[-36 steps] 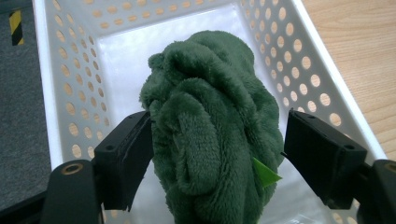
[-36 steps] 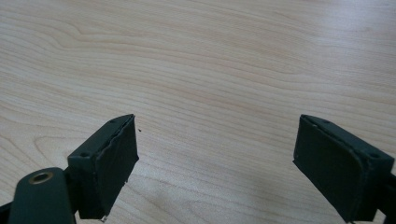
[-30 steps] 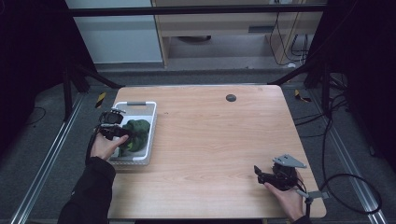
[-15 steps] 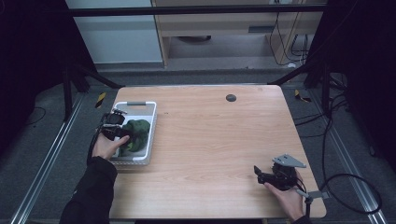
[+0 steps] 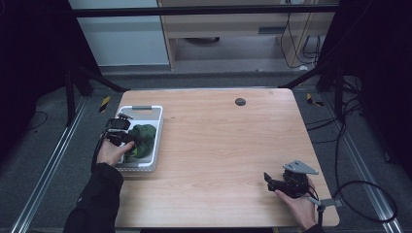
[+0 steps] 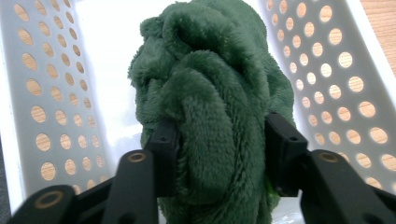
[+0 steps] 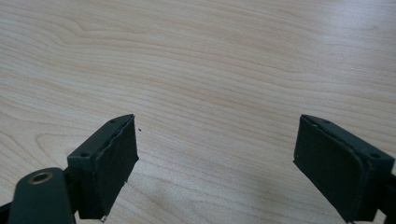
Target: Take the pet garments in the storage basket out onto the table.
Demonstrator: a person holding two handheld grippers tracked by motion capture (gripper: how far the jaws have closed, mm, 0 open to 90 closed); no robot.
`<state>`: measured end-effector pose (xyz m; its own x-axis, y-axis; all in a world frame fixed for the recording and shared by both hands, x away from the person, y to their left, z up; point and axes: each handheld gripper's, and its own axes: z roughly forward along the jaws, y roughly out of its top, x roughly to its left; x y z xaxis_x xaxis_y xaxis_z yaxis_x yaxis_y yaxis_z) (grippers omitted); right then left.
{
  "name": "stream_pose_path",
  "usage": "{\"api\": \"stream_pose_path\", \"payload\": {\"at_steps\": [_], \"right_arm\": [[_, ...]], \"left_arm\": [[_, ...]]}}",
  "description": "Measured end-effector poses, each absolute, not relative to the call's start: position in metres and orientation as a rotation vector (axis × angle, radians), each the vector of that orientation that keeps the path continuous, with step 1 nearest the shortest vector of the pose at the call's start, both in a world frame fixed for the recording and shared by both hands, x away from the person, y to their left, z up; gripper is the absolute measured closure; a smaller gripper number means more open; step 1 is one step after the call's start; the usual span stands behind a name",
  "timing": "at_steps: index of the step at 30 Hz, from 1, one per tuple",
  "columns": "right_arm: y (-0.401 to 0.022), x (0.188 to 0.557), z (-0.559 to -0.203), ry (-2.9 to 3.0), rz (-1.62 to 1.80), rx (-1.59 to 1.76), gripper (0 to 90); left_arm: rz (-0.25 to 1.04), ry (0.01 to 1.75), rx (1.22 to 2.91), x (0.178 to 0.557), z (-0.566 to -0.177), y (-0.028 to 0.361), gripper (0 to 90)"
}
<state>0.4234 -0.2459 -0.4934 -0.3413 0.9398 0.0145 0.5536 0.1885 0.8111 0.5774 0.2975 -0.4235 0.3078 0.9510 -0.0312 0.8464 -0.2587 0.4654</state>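
Note:
A crumpled green fleece cloth (image 5: 142, 138) (image 6: 210, 93) lies in a white perforated basket (image 5: 158, 127) (image 6: 56, 93) at the table's left edge. My left gripper (image 5: 131, 145) (image 6: 223, 154) reaches into the basket from the near side. Its jaws have just been closing, and both pads (image 6: 164, 154) now press into a bunched fold of the cloth. My right gripper (image 5: 268, 180) (image 7: 215, 158) rests low over bare wood near the front right corner, open, with nothing between its pads (image 7: 109, 163).
The wooden table (image 5: 218, 145) has a small black round spot (image 5: 240, 102) near its far edge. A cable (image 5: 359, 194) trails off the right gripper past the table's right edge. Dark floor and metal frame legs surround the table.
The left gripper's jaws have drawn in on the green cloth inside the basket. Both hands stay where they were.

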Motion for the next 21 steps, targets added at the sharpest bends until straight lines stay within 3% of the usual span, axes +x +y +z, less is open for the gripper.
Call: {"api": "stream_pose_path", "payload": {"at_steps": [7, 21], "right_arm": [[-0.246, 0.423, -0.493, 1.974, 1.023, 1.392, 13.4], [-0.246, 0.423, -0.493, 1.973, 1.022, 1.394, 13.4]], "left_arm": [[0.376, 1.588, 2.192, 0.574, -0.422, 0.296, 64.7], [0.439, 1.535, 2.135, 0.563, -0.398, 0.3, 67.5]]}}
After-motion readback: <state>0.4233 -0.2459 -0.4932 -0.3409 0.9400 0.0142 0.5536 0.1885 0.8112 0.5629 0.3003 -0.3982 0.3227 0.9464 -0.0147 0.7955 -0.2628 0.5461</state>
